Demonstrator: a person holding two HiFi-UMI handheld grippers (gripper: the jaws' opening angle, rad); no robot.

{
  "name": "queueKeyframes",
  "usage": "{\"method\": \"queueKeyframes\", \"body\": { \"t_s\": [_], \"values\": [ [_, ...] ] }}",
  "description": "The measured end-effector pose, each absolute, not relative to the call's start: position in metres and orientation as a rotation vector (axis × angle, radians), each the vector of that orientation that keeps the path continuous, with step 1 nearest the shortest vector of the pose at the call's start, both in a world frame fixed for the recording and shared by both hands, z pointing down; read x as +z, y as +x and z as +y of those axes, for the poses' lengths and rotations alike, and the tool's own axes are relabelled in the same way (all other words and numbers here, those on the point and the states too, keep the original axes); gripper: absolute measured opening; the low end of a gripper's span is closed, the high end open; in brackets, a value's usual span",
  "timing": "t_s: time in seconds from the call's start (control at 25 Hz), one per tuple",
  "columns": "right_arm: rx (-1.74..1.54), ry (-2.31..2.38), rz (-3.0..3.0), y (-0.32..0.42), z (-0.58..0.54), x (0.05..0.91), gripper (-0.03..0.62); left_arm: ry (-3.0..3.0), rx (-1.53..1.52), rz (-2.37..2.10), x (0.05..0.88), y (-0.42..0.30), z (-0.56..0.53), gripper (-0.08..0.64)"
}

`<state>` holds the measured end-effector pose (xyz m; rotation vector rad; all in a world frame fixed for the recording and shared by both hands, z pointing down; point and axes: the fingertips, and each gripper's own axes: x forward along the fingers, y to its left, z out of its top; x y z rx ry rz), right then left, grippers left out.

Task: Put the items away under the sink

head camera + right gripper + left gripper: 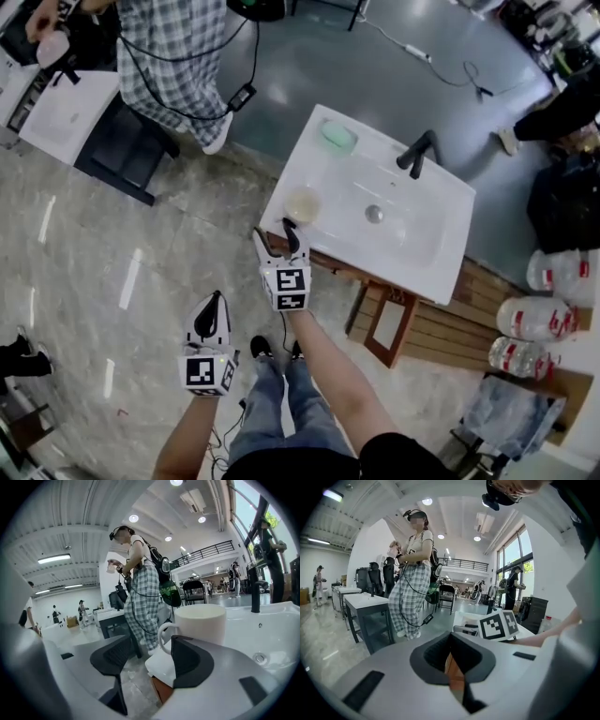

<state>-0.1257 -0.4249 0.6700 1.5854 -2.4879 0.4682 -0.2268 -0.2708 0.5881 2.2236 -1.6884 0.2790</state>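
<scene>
Squares up the right gripper (pixel 274 232) (pixel 150 656), jaws apart, to the white mug (pixel 302 204) (pixel 201 623) at nine o'clock of the drain (pixel 374 214) in the sink (pixel 309 155); parks the left gripper (pixel 214 302) (pixel 452 660), jaws together, at seven o'clock. Calls next, seemingly, for a clamp on the handle.

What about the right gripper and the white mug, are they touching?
Cannot tell. In the right gripper view the right gripper has open jaws, one overlapping the white mug; the head view shows no clear gap.
</scene>
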Motion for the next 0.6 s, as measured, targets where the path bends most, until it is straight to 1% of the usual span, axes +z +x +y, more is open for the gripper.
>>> {"method": "queueKeyframes", "body": {
  "t_s": [0.24,0.28,0.4,0.44,0.6],
  "values": [
    [0.445,1.68,-2.443,-0.137,-0.449,0.671,0.233,2.219,0.316,-1.666,0.604,-0.228,-0.273,0.005],
    [0.436,1.709,-2.421,-0.135,-0.452,0.671,0.214,2.216,0.323,-1.666,0.607,-0.229,-0.273,0.005],
    [0.398,1.781,-2.356,-0.123,-0.455,0.672,0.091,2.212,0.335,-1.666,0.614,-0.232,-0.274,0.005],
    [0.385,1.782,-2.353,-0.121,-0.455,0.672,0.06,2.211,0.34,-1.666,0.615,-0.233,-0.274,0.005],
    [0.297,1.725,-2.385,-0.118,-0.449,0.669,0.049,2.216,0.352,-1.658,0.617,-0.232,-0.277,0.005]
  ]
}}
